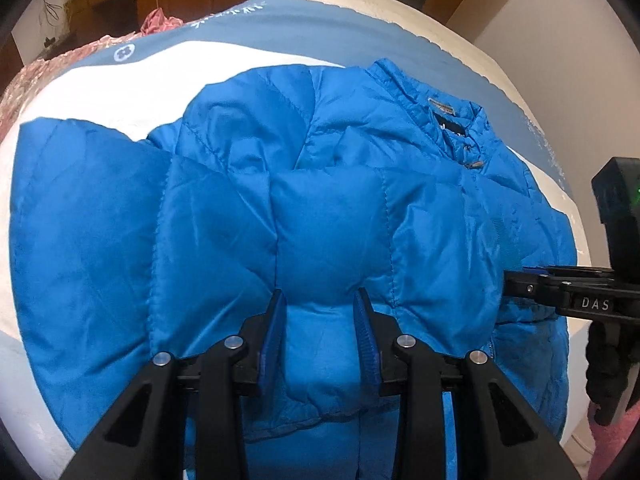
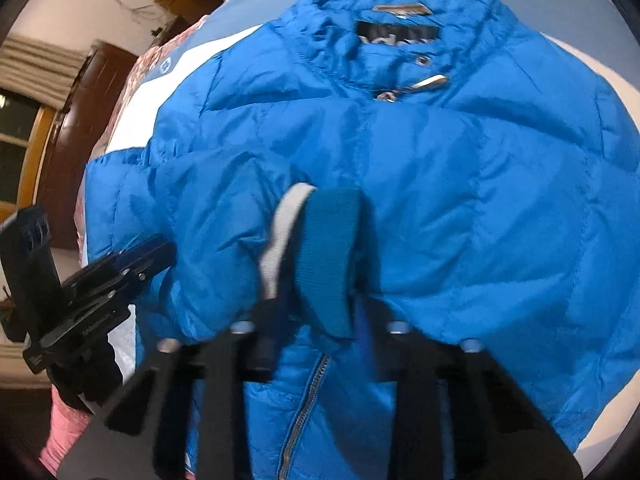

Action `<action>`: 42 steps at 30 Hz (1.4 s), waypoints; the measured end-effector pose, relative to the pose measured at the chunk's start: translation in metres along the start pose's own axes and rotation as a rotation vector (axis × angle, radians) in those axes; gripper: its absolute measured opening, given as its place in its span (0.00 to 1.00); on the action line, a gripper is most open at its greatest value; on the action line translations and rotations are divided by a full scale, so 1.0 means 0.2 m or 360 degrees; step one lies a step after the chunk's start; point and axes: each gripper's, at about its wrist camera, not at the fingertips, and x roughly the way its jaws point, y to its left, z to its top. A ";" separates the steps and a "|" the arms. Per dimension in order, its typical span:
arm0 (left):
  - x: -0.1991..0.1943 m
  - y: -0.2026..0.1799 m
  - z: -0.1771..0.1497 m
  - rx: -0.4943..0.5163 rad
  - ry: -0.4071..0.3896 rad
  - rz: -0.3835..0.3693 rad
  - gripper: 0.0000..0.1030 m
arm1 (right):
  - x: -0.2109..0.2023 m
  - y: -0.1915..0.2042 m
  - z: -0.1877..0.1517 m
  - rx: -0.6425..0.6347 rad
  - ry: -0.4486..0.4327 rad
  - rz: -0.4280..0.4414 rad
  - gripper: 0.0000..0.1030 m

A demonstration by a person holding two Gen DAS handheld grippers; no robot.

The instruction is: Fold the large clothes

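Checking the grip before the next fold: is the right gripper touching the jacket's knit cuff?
Touching. The right wrist view shows the right gripper shut on the teal knit cuff, which sticks up between its fingers.

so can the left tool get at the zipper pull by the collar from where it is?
Probably not directly. The left tool is pinching padded fabric low on the blue jacket, and the zipper pull lies uncovered further up, towards the right tool. It would have to let go first.
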 end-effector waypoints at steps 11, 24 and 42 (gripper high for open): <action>-0.29 -0.07 0.10 0.0053 -0.0218 -0.0045 0.34 | -0.34 -0.26 -0.01 0.0107 -0.0227 -0.0179 0.12; 0.01 -0.16 0.15 0.0137 -0.0058 0.0075 0.34 | -0.52 -0.87 -0.29 0.0475 -0.0234 -0.0314 0.13; 0.10 -0.41 0.35 0.0237 -0.0121 0.0247 0.34 | -0.43 -0.51 -0.01 0.0262 -0.0362 -0.0363 0.24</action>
